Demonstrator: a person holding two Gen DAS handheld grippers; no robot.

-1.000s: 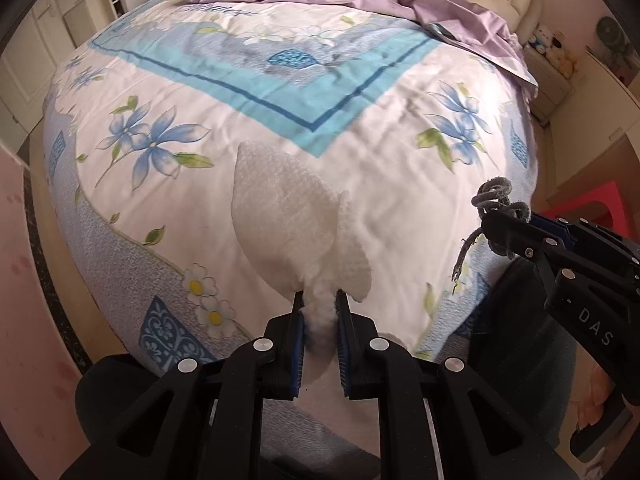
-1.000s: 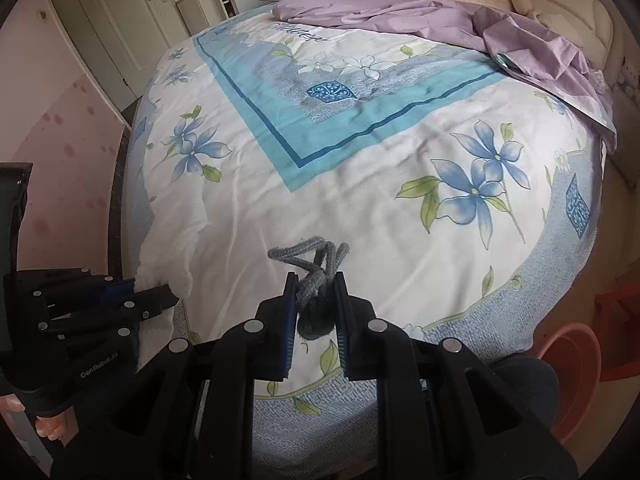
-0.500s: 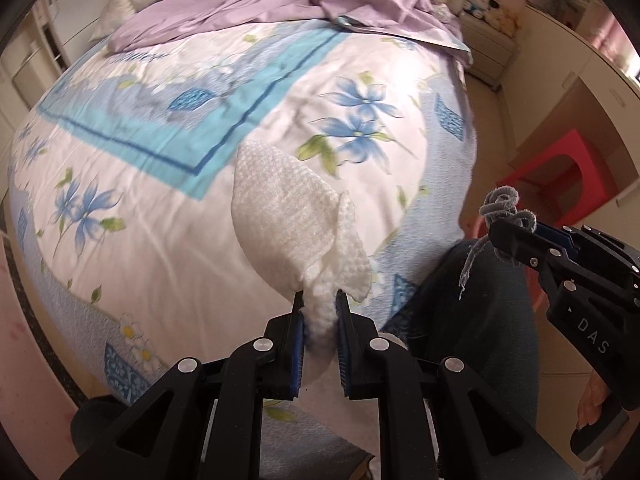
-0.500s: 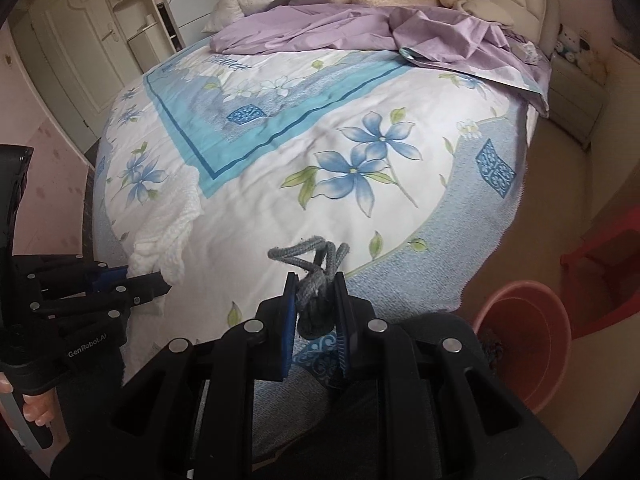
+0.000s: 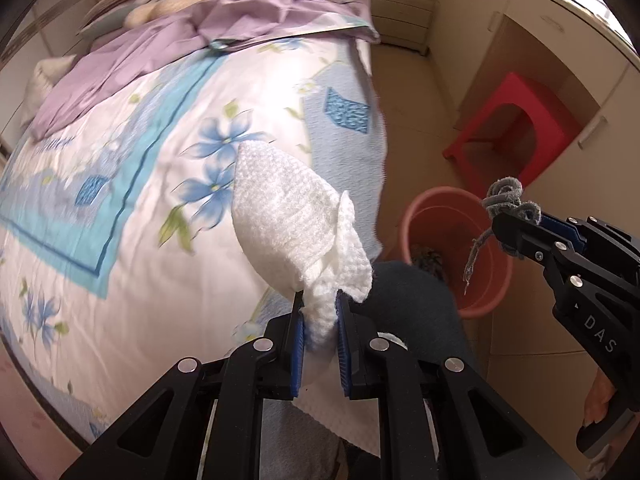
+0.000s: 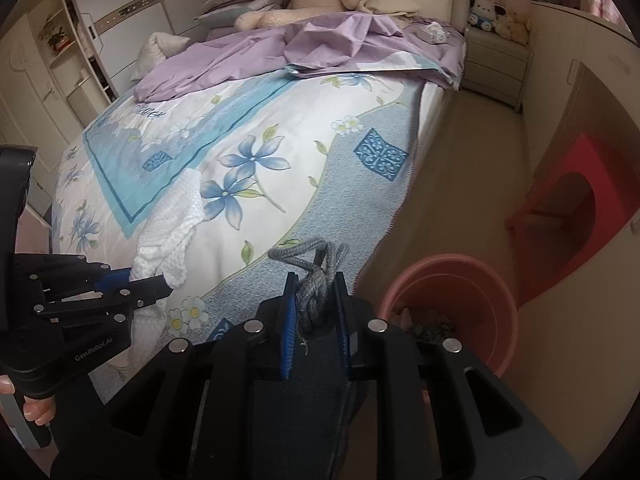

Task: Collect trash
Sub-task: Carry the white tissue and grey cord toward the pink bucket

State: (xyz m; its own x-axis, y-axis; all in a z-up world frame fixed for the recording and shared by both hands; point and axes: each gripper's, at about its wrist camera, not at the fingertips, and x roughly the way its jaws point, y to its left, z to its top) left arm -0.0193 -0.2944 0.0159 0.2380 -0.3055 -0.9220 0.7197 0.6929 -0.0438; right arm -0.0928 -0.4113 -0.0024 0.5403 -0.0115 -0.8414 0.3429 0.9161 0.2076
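My left gripper [image 5: 319, 300] is shut on a crumpled white paper towel [image 5: 288, 220], which stands up from the pads over the bed's corner. In the right wrist view the same towel [image 6: 170, 232] shows at the left gripper [image 6: 162, 280]. My right gripper [image 6: 316, 280] is shut on a knotted grey cord [image 6: 316, 268]; seen from the left wrist view, that cord [image 5: 506, 200] dangles a loose end over a pink bucket [image 5: 448, 220]. The bucket [image 6: 460, 304] stands on the floor to the right of the bed, with some scraps in its bottom.
A bed with a floral blue-and-white cover [image 6: 248, 152] and a purple sheet [image 6: 312, 48] fills the left. A red plastic stool [image 5: 516, 124] stands by beige cabinets [image 5: 560, 40] on the right. A nightstand [image 6: 496, 64] sits at the bed's head. A dark-trousered knee [image 5: 412, 300] is below the grippers.
Both grippers have swung right from over the bed toward its corner, each keeping its grip. The pink bucket and red stool have come into view.
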